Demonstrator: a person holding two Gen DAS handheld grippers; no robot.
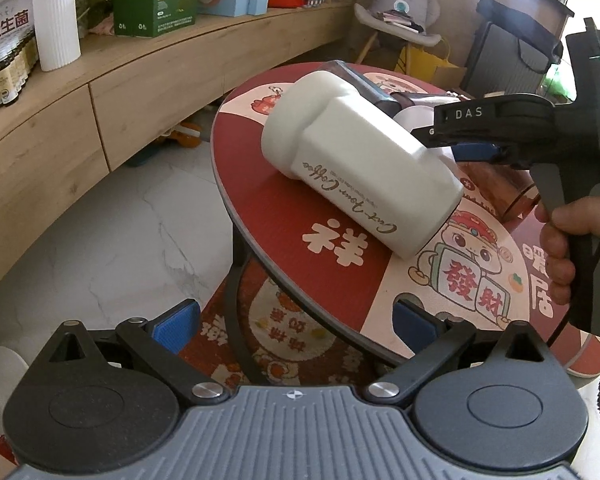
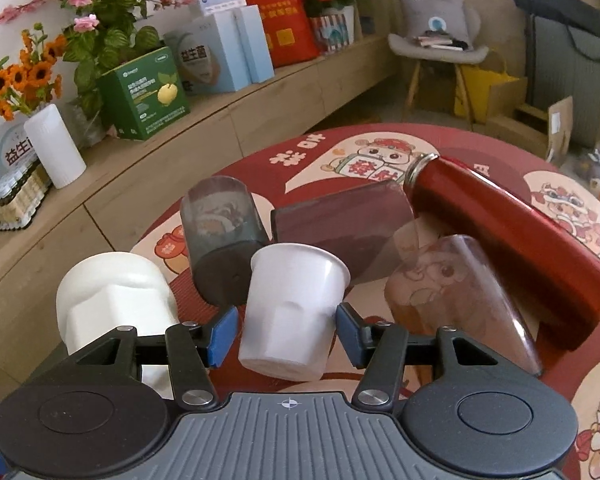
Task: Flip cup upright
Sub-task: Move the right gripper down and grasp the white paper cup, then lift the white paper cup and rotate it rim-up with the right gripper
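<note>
Small white plastic cup (image 2: 292,308) lying tipped between right gripper's (image 2: 284,336) wide-apart blue pads (not gripped yet), flip undone; left gripper (image 1: 296,320) wide, idle.

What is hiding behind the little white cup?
Behind the small white cup lies a dark grey see-through cup on its side, beside a brown tinted one. Their touching parts are covered, so the table under them stays hidden.

Curved wooden cabinet (image 2: 228,128), marble floor (image 1: 112,240), grey chair (image 2: 436,46).
</note>
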